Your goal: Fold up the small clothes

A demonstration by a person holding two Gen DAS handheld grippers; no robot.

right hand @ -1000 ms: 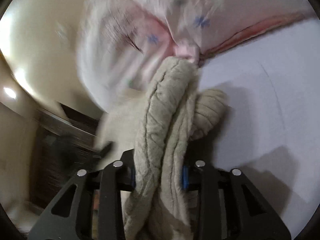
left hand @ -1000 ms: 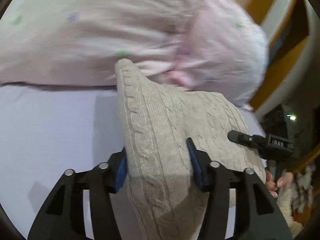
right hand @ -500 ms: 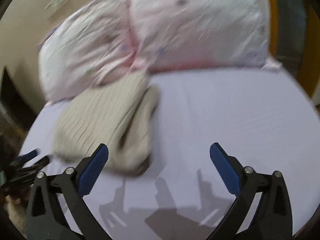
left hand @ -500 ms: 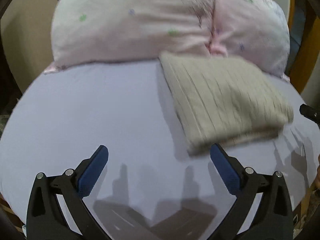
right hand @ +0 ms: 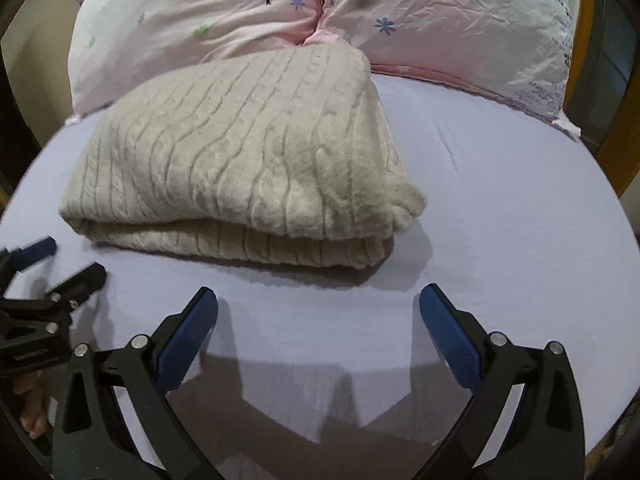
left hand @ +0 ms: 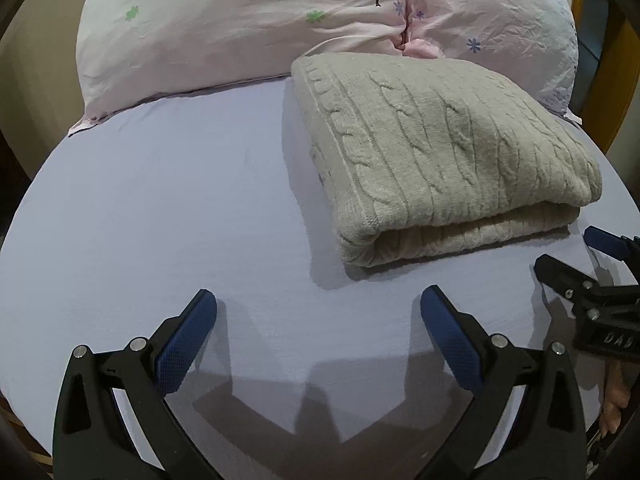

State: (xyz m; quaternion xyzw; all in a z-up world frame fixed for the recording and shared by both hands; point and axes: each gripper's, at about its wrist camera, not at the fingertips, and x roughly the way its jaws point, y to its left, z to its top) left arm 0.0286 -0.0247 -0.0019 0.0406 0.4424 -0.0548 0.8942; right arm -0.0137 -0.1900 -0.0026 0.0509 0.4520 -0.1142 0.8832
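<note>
The folded sweater lies at the far edge of the bed, touching the pillows. Both the left gripper and right gripper hover spread wide, holding nothing. A careless pass could snag the loose knit and undo the fold

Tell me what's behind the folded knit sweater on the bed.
Behind the beige cable-knit sweater two pink floral pillows lie side by side, the sweater's far edge at their seam. Whatever is behind the pillows is hidden.
</note>
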